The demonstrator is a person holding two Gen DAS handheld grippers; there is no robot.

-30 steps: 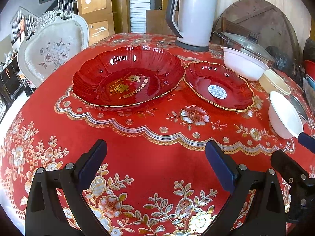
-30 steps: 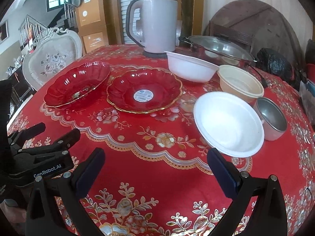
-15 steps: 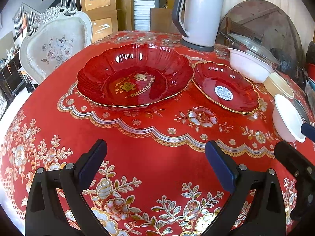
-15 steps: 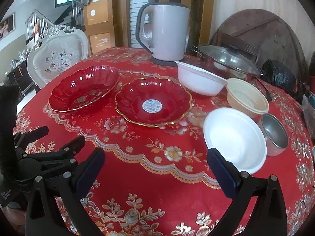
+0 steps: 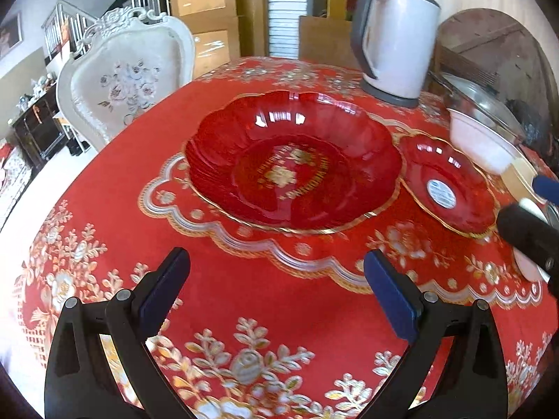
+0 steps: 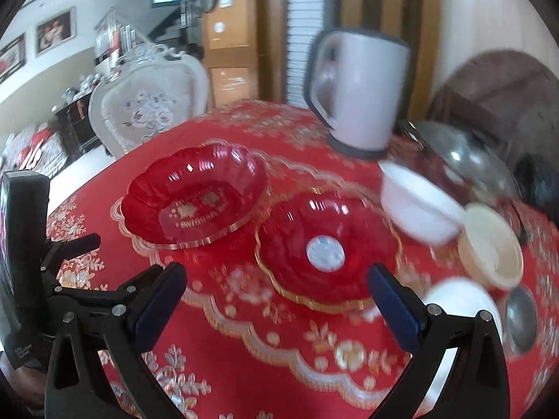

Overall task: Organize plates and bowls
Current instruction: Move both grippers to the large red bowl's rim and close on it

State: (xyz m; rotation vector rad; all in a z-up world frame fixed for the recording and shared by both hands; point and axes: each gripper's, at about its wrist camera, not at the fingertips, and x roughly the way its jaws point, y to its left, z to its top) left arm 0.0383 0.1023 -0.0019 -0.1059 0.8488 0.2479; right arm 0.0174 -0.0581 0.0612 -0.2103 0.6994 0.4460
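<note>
A large red glass plate (image 5: pixel 293 160) with gold lettering lies on the red tablecloth; it also shows in the right wrist view (image 6: pixel 195 192). A smaller red plate (image 5: pixel 443 185) with a round white sticker lies to its right (image 6: pixel 325 248). A white bowl (image 6: pixel 419 206), a cream bowl (image 6: pixel 489 248), a flat white bowl (image 6: pixel 461 300) and a small metal bowl (image 6: pixel 520 317) stand further right. My left gripper (image 5: pixel 276 286) is open and empty, in front of the large plate. My right gripper (image 6: pixel 276 296) is open and empty, in front of the small plate.
A white electric kettle (image 5: pixel 394 38) stands at the back of the round table. A glass-lidded pot (image 6: pixel 464 157) is behind the white bowl. An ornate white chair (image 5: pixel 125 80) stands at the table's far left edge. The left gripper's body (image 6: pixel 42 279) shows low left.
Both grippers have moved forward and leftward toward the red plates, which now look larger. The right view has swung left and is blurred. Both stay open.
</note>
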